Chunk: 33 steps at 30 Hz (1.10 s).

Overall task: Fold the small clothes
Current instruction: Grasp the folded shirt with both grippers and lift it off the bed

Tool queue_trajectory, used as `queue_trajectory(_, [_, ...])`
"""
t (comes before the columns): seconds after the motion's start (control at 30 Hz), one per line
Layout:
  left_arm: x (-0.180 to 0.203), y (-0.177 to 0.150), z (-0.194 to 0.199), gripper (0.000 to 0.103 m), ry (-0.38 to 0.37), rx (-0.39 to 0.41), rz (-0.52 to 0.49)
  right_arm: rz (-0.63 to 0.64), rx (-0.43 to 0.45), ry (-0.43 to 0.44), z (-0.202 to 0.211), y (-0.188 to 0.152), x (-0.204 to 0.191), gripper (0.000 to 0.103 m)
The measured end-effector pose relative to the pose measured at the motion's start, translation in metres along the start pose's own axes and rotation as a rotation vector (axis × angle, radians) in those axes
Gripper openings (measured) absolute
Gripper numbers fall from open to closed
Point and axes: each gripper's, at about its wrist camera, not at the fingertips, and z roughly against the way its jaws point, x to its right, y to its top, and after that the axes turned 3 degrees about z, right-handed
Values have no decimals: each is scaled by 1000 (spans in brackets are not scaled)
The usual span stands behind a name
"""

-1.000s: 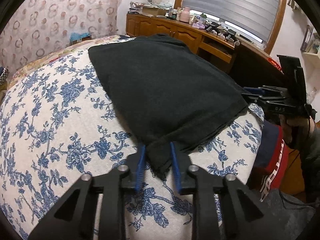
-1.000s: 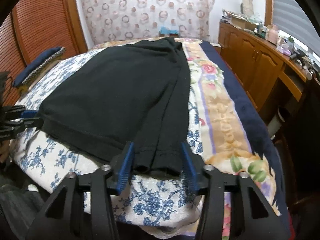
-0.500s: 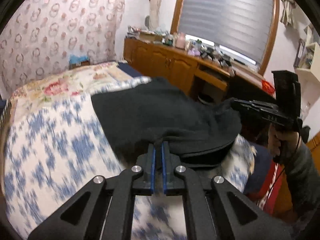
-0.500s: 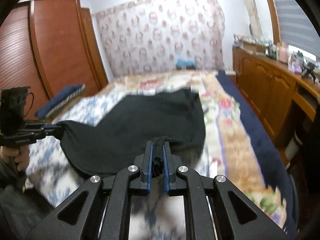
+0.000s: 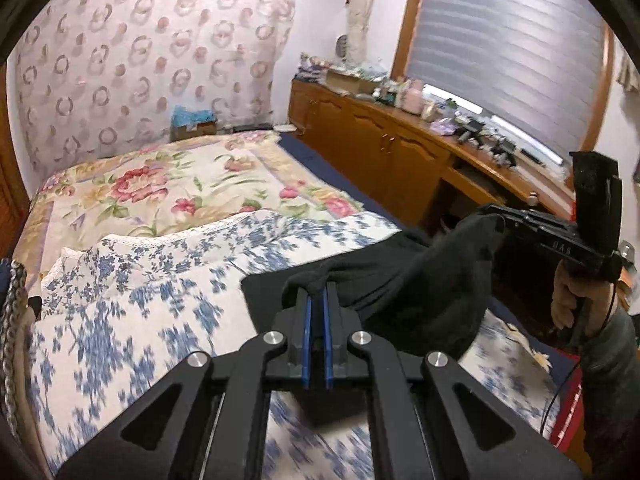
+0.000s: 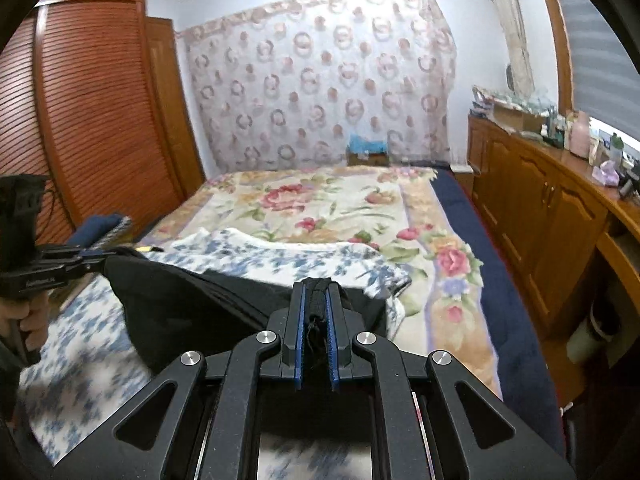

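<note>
A black garment (image 5: 404,292) hangs stretched between my two grippers above the bed; it also shows in the right wrist view (image 6: 192,304). My left gripper (image 5: 316,300) is shut on one corner of its edge. My right gripper (image 6: 316,296) is shut on the other corner, with bunched cloth between the blue pads (image 6: 331,344). In the left wrist view the right gripper (image 5: 500,220) holds the cloth at the far right. In the right wrist view the left gripper (image 6: 104,256) holds it at the left. The garment's far part sags toward the bed.
The bed has a blue-flowered white cloth (image 5: 140,292) near me and a rose-patterned cover (image 6: 332,208) beyond. A wooden cabinet row (image 5: 400,152) with clutter runs along the right. A slatted wardrobe (image 6: 88,120) stands at the left. A curtained wall (image 6: 320,92) is behind.
Both grippers closed on the garment's near corners and lifted them off the bed. The garment, flat a second ago, now hangs between them, raised and drawn toward me.
</note>
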Motion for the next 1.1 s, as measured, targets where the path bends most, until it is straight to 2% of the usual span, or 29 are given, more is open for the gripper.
queue_trajectory(0.13, [-16, 8, -34, 2, 15, -46, 25, 3, -72, -12, -37, 6, 13, 6])
queue_trajectory(0.3, [-26, 6, -58, 5, 27, -96, 40, 6, -153, -26, -77, -2, 24, 7])
queue_trajectory(0.4, [-33, 8, -60, 17, 24, -98, 48, 14, -164, -49, -86, -5, 25, 8])
queue_trajectory(0.47, [-38, 10, -57, 32, 10, -90, 58, 18, -154, -99, -88, -3, 25, 20])
queue_trajectory(0.5, [-40, 10, -55, 36, 2, -89, 59, 18, -148, -113, -87, -2, 27, 23])
queue_trajectory(0.57, [-42, 7, -51, 41, -2, -91, 54, 8, -138, -126, -84, 0, 29, 40])
queue_trajectory(0.63, [-40, 1, -51, 45, -10, -109, 40, -6, -127, -134, -78, -1, 31, 47])
queue_trajectory(0.73, [-35, -10, -59, 48, -24, -148, 23, -20, -116, -112, -70, -4, 34, 55])
queue_trajectory(0.87, [-34, -14, -79, 48, -13, -192, 26, -24, -137, -70, -68, -14, 34, 59])
queue_trajectory(1.1, [-46, 0, -104, 48, 4, -195, 72, -25, -183, -63, -85, -25, 31, 64])
